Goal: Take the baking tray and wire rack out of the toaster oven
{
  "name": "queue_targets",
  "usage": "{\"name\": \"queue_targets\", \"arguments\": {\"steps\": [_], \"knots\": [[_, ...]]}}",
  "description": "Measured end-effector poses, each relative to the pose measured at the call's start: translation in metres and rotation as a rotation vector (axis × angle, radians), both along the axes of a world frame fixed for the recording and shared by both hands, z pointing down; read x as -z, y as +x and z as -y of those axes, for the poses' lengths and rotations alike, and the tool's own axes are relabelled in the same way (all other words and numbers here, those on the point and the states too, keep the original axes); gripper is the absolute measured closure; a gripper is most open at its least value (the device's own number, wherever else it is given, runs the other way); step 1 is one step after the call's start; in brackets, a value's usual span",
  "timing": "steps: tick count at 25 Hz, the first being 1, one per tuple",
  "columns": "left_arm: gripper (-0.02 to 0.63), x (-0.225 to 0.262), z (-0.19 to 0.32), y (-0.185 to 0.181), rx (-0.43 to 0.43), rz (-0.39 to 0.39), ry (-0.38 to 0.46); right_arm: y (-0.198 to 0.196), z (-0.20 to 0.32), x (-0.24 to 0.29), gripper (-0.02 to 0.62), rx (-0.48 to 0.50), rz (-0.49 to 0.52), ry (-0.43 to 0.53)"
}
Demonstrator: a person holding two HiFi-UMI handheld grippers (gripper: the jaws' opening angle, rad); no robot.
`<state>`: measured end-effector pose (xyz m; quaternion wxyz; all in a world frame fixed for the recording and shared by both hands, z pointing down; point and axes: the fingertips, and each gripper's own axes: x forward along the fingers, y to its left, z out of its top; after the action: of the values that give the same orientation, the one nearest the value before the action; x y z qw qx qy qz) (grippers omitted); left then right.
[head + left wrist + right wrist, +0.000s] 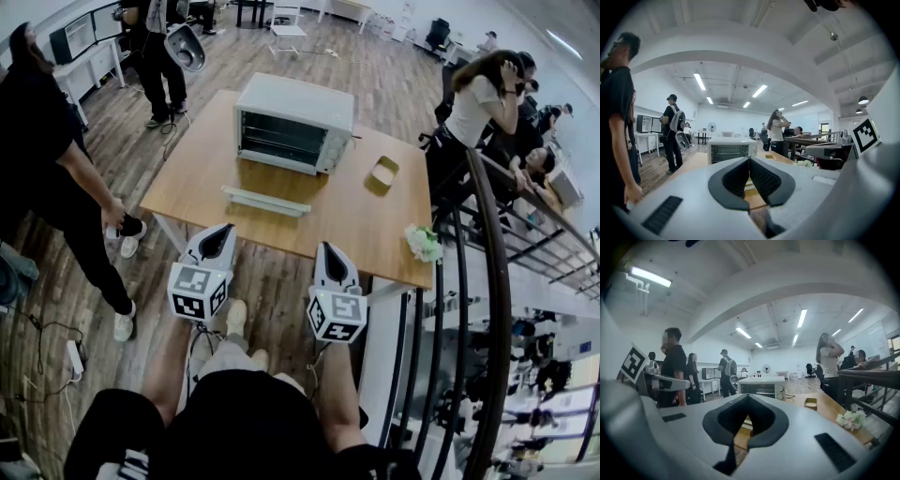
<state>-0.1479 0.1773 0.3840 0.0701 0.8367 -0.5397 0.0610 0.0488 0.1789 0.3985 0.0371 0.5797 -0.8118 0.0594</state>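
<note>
Toaster oven (293, 122) on the far half of the wooden table (366, 225), long axis across your view, mouth and lowered door (265, 200) facing you; rack and tray inside are indistinct. Left gripper (223, 232) and right gripper (331, 253), both closed and empty, hang short of the near edge. Open the jaws, then approach level and square.

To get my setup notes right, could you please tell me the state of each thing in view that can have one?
Toaster oven: door folded down open, wire rack inside.
Left gripper: shut, empty, short of the table.
Right gripper: shut, empty, short of the table.
Small tan dish: upright, empty.
Flower bunch: lying at the table's edge.
</note>
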Motion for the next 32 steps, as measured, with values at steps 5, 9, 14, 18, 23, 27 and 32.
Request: {"name": "queue_targets", "arguments": {"steps": [5, 9, 14, 18, 23, 27, 32], "knots": [[0.601, 0.001, 0.010, 0.002, 0.000, 0.002, -0.001, -0.003, 0.011, -0.002, 0.595, 0.011, -0.013, 0.002], [0.601, 0.003, 0.013, 0.003, 0.000, 0.003, 0.000, -0.004, 0.014, 0.001, 0.595, 0.014, -0.009, 0.007], [0.601, 0.002, 0.021, 0.004, 0.001, -0.006, -0.006, -0.005, 0.024, 0.002, 0.595, 0.020, -0.010, 0.003], [0.601, -0.002, 0.038, 0.011, 0.004, -0.012, -0.006, 0.001, 0.040, -0.003, 0.595, 0.021, -0.015, -0.003], [0.601, -0.006, 0.067, 0.013, 0.002, -0.018, -0.011, 0.007, 0.066, -0.009, 0.595, 0.011, -0.014, -0.018], [0.601, -0.013, 0.101, 0.017, -0.013, -0.014, -0.029, 0.013, 0.094, -0.014, 0.595, -0.012, -0.010, -0.024], [0.601, -0.021, 0.148, 0.021, -0.041, -0.011, -0.054, 0.015, 0.137, -0.023, 0.595, -0.043, -0.005, -0.053]]}}
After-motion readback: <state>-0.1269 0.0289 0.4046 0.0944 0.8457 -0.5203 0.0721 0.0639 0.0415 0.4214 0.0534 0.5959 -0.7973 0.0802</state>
